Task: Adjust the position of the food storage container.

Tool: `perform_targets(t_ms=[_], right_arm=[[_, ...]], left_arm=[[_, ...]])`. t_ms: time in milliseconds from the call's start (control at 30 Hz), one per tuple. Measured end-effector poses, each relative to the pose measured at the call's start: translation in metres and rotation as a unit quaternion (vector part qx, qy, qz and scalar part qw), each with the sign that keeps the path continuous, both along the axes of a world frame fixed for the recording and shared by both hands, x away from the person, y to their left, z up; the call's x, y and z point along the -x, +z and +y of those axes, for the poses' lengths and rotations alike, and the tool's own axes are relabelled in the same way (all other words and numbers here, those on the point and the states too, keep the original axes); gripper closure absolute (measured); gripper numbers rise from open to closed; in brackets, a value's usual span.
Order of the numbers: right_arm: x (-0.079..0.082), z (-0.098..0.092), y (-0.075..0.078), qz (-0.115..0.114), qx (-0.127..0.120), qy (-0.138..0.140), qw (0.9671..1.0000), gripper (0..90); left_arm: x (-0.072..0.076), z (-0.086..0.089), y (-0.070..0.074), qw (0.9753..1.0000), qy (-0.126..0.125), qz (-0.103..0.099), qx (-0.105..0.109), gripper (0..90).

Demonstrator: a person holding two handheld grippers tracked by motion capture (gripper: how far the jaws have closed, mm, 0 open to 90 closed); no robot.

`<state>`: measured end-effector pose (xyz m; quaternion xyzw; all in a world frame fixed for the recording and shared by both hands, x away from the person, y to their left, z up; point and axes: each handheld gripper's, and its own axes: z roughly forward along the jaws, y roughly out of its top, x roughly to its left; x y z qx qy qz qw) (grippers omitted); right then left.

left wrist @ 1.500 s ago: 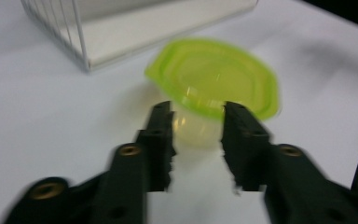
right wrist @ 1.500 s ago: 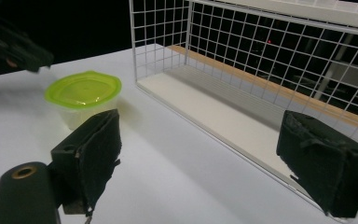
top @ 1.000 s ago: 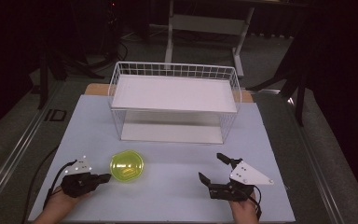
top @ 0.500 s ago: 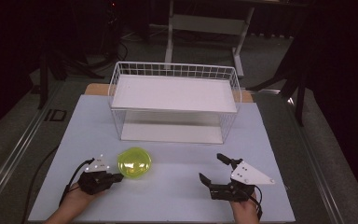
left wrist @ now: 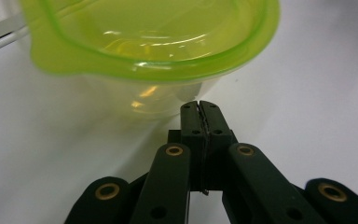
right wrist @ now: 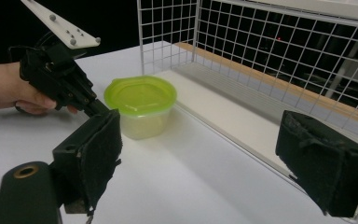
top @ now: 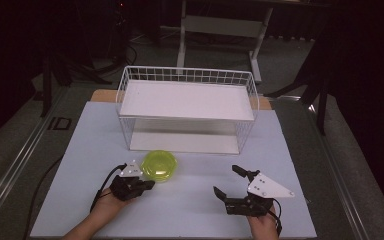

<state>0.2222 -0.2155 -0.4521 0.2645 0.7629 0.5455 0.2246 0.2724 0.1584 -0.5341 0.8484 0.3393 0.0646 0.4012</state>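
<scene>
One tub (top: 161, 165) sits before the rack (top: 187, 110), unshelved; left gripper (top: 147, 184) closed, nudging its base; right gripper (top: 229, 181) agape, idle.

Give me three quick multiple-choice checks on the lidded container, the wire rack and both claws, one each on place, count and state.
1. Where does the green-lidded container stand?
A. On the rack's top shelf
B. On the table in front of the wire rack
C. Inside the rack's lower tier

2. How many shelf levels does the rack have?
A. One
B. Two
C. Four

3. How do the claws stand?
A. Left claw shut, right claw open
B. Both open
C. Left open, right shut on the container

Answers: 1 B, the high view shows it on the table, near the rack's front edge. 2 B, an upper and a lower white board show there. 3 A, the left gripper view shows the jaws pressed together at the container's side, and the right gripper view shows pads far apart.
</scene>
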Motion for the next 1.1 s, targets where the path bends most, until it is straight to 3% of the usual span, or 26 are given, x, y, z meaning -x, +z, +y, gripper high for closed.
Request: perform_targets(t_ms=[100, 233, 367, 533, 667, 800, 900, 1100], right_arm=[[0.0, 0.0, 0.0, 0.0, 0.0, 0.0, 1.0, 14.2], [-0.001, -0.001, 0.0, 0.002, -0.001, -0.001, 1.0, 14.2], [-0.002, 0.0, -0.001, 0.002, 0.0, -0.001, 1.0, 14.2], [-0.002, 0.002, -0.001, 0.002, 0.006, 0.001, 1.0, 14.2], [-0.003, 0.003, -0.003, 0.005, 0.012, 0.006, 0.9999, 14.2], [-0.004, 0.003, -0.003, 0.007, 0.012, 0.007, 0.9999, 14.2], [-0.005, 0.003, -0.004, 0.008, 0.014, 0.008, 0.9998, 14.2], [-0.006, 0.002, -0.006, 0.017, 0.011, 0.009, 0.9998, 14.2]], left_arm=[[0.003, 0.003, 0.002, 1.0, -0.002, -0.001, -0.003, 90.0], [0.005, 0.019, 0.004, 0.9998, 0.016, -0.001, -0.008, 90.0], [-0.007, 0.039, 0.01, 0.9981, 0.06, -0.005, 0.011, 90.0], [-0.026, 0.046, 0.011, 0.9969, 0.078, -0.001, 0.011, 90.0], [-0.039, 0.037, 0.004, 0.9969, 0.078, 0.011, 0.005, 90.0], [-0.042, 0.03, 0.002, 0.9976, 0.067, 0.016, 0.005, 90.0], [-0.046, 0.021, 0.001, 0.9979, 0.056, 0.026, 0.019, 90.0], [-0.046, 0.001, -0.001, 0.9988, 0.038, 0.03, 0.01, 90.0]])
